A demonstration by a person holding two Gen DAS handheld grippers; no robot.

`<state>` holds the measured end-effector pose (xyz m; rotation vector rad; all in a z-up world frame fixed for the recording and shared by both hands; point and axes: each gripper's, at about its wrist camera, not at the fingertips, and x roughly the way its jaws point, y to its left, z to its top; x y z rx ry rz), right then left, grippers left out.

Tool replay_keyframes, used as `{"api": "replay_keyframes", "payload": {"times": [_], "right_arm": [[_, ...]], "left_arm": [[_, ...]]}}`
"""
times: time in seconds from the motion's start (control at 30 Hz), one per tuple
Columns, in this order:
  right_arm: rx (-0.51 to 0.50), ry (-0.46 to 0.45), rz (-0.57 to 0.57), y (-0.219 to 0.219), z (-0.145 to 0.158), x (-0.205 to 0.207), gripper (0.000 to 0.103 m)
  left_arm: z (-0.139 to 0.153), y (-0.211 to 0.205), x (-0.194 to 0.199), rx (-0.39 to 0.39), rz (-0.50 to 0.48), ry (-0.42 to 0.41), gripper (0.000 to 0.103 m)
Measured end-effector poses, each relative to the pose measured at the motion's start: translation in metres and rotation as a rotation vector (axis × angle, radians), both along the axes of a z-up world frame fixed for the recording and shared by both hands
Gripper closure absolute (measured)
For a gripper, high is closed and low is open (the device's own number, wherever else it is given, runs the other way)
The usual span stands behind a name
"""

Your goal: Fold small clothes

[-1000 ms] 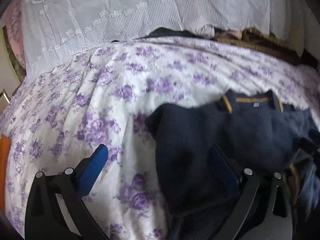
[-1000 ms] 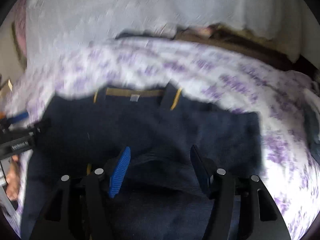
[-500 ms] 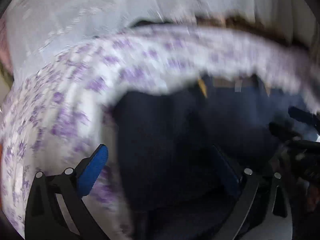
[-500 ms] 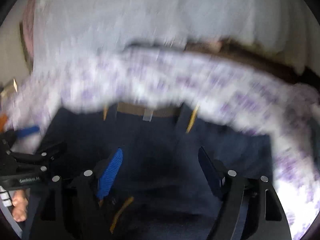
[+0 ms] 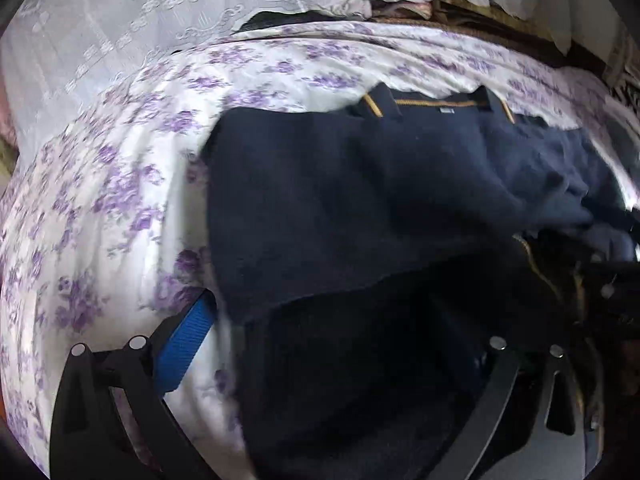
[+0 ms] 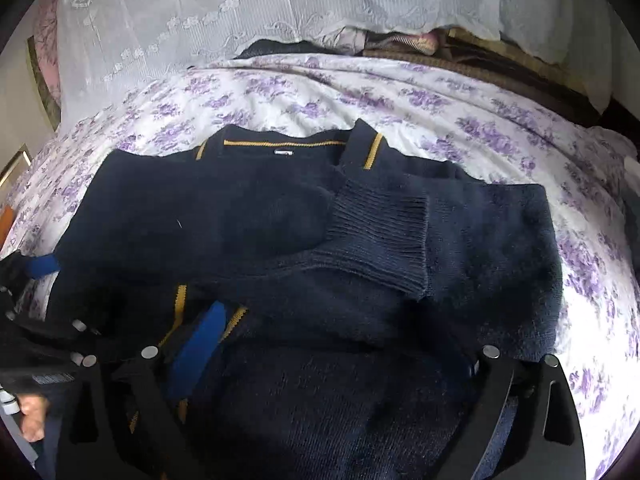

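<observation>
A navy knitted sweater with mustard-yellow trim (image 6: pixel 304 248) lies across the centre of the white bedsheet printed with purple flowers (image 6: pixel 460 120), its 2 ribbed-cuffed sleeves folded over the body, while the right gripper (image 6: pixel 340 356) is opening over it and the left gripper (image 5: pixel 340 344) stands wide apart, neither pinching cloth.

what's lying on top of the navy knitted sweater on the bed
A ribbed navy sleeve cuff lies folded across the navy knitted sweater with yellow trim. The sweater rests on the purple floral bedsheet. Whatever lies under the folded layers is covered.
</observation>
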<state>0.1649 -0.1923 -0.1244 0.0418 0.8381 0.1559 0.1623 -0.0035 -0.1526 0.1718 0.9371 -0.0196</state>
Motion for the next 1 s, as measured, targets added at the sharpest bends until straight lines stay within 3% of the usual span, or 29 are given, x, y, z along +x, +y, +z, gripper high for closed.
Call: {"api": "replay_keyframes", "payload": {"times": [0.1,0.23,0.43,0.67,0.93,1.0], "right_arm": [[0.047,-0.082,-0.053,-0.013,0.014,-0.02,0.007],[0.16,-0.121,-0.076,-0.037,0.022,-0.05,0.007],[0.283,-0.128,-0.134,-0.077,0.018,-0.092,0.007],[0.479,-0.087,-0.208,-0.135,-0.011,-0.138,0.007],[0.528,-0.072,-0.116,-0.134,-0.018,-0.171,0.008],[0.542,-0.06,-0.084,-0.133,-0.02,-0.178,0.014]], "left_arm": [[0.002,0.008,-0.016,-0.043,0.014,0.005,0.004],[0.004,0.017,-0.043,-0.115,-0.022,0.032,0.004],[0.002,0.031,-0.076,-0.207,-0.061,0.077,0.004],[0.001,0.035,-0.122,-0.245,-0.13,0.076,0.004],[0.0,0.033,-0.167,-0.349,-0.247,0.094,0.004],[0.0,0.033,-0.172,-0.375,-0.265,0.097,0.004]]}}
